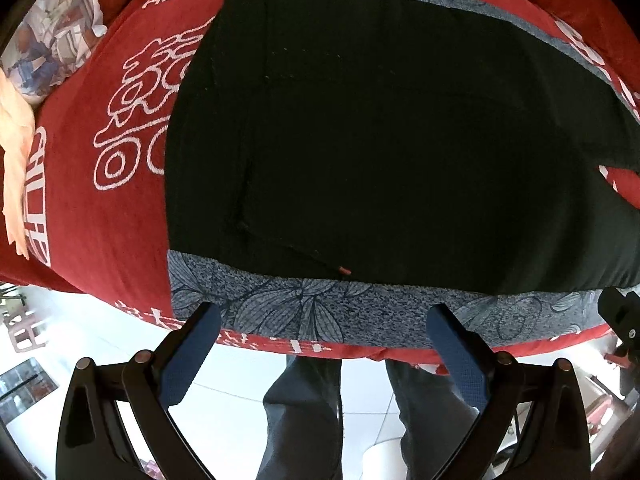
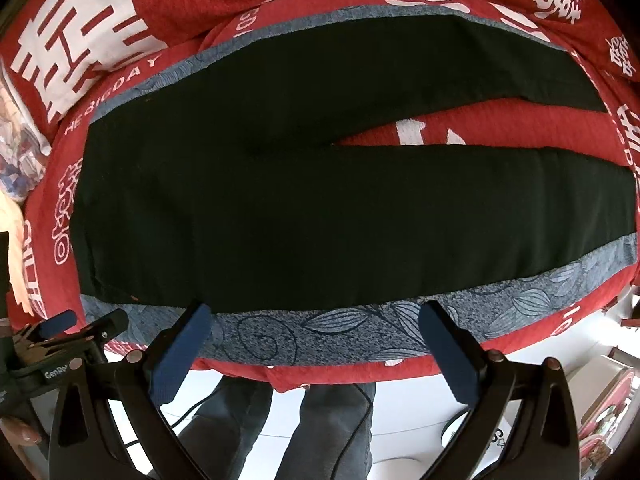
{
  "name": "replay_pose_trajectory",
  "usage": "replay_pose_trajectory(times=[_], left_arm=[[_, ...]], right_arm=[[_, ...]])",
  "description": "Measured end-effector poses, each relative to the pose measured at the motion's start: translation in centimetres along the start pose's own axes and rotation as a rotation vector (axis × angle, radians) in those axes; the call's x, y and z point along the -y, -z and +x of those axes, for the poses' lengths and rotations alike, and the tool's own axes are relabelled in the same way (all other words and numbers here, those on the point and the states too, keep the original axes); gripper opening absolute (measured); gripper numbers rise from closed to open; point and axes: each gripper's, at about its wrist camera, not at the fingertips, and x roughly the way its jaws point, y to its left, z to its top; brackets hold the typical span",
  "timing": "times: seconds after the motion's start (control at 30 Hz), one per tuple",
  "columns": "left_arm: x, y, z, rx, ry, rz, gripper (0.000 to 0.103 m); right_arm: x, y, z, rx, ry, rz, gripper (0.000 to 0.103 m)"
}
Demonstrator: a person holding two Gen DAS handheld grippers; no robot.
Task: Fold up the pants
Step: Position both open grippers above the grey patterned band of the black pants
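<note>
Black pants lie flat on a blue-grey leaf-print cloth over a red bed cover. The waist end is at the left, and the two legs run right with a red gap between them. In the left wrist view the waist and seat part of the pants fills the frame. My left gripper is open, hovering over the cloth's near strip just short of the pants' near edge. My right gripper is open too, at the near edge of the lower leg. Neither holds anything.
The red bed cover with white lettering spreads all around. A patterned pillow and a peach cloth lie at the far left. A person's legs stand on the white floor below the bed edge. The left gripper's body shows at the right wrist view's left edge.
</note>
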Motion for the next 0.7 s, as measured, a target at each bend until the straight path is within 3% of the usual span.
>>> replay_pose_trajectory(times=[0.4, 0.7], left_arm=[[1.0, 0.1, 0.2, 0.021, -0.045, 0.012, 0.103], [-0.9, 0.8, -0.9, 0.033, -0.051, -0.057, 0.103]], right_arm=[[1.3, 0.0, 0.1, -0.001, -0.024, -0.036, 0.103], [2.9, -0.3, 0.3, -0.011, -0.049, -0.074, 0.103]])
